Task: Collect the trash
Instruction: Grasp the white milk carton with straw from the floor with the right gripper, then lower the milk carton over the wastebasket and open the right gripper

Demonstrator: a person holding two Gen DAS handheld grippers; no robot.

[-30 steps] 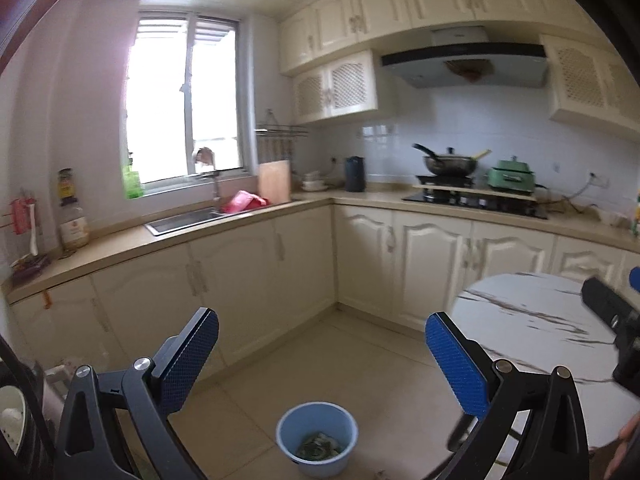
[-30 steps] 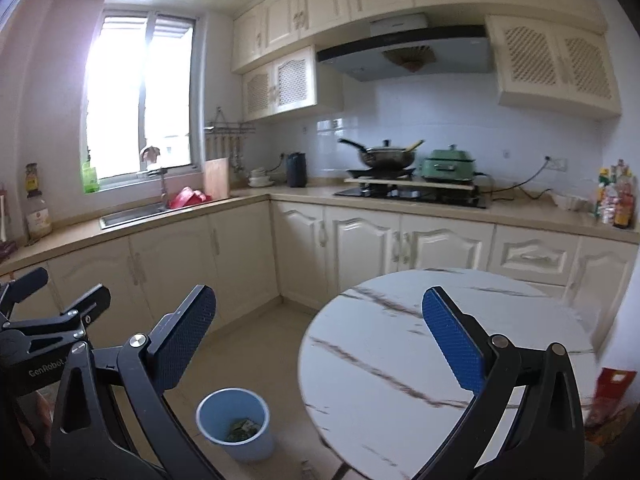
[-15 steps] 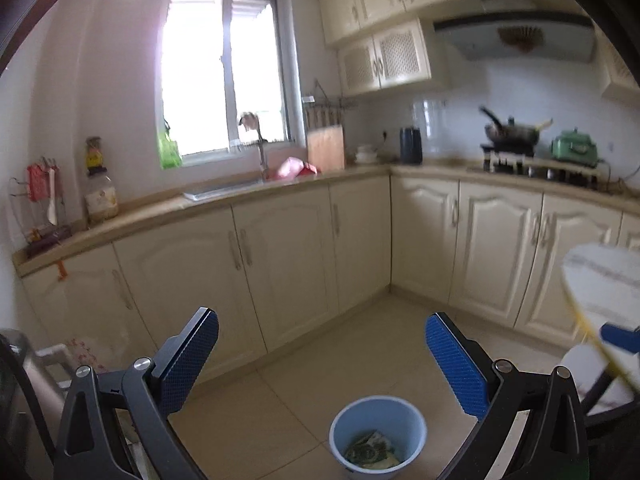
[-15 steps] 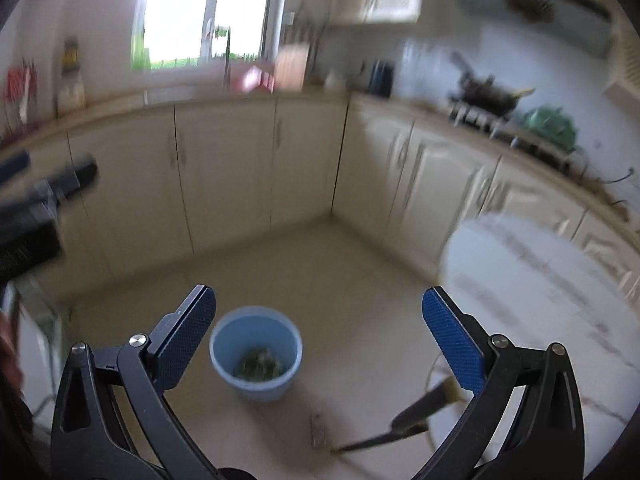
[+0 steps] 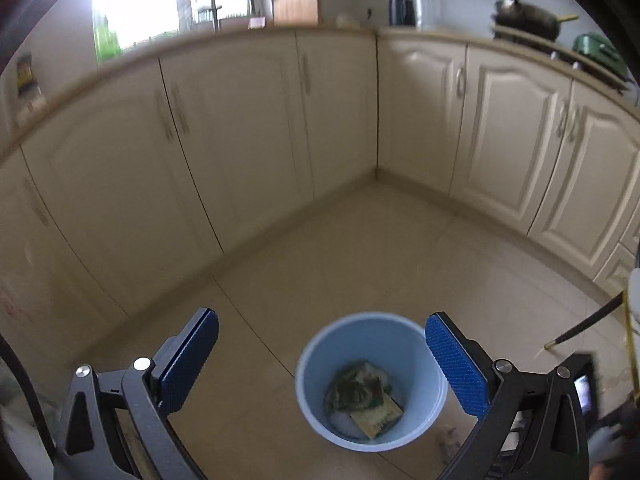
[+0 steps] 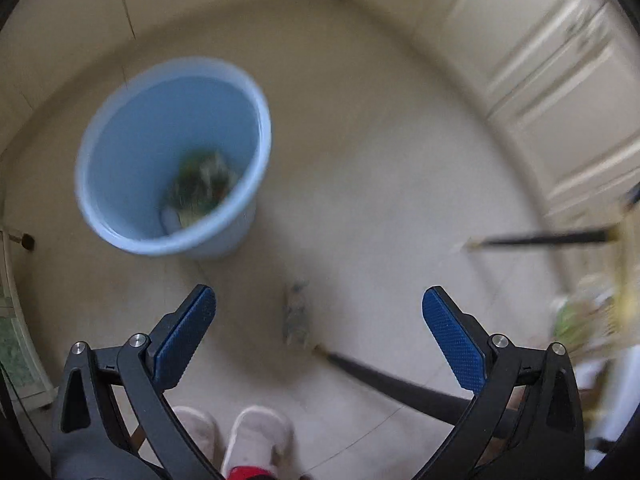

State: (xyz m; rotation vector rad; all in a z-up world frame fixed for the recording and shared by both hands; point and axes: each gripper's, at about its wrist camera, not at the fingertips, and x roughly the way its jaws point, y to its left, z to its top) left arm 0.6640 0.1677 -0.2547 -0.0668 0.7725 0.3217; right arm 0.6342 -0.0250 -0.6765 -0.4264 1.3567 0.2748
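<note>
Blur smears most of the right wrist view, so the small grey scrap (image 6: 296,312) on the floor is hard to make out; it lies between the blue bin (image 6: 172,156) and the person's pale slippers (image 6: 256,440), near a dark table leg (image 6: 400,380). The bin stands on the tiled floor (image 5: 360,248) and holds crumpled wrappers (image 5: 364,396) at the bottom; the scrap lies just outside the bin, near its base. The floor is wide and bare up to the cream cupboards (image 5: 240,128), which close it in at the far side and at the right. The left gripper (image 5: 320,356) points down at the bin, fingers wide apart, holding nothing; the right gripper (image 6: 320,324) points at the floor over the scrap, fingers also wide apart and holding nothing.
</note>
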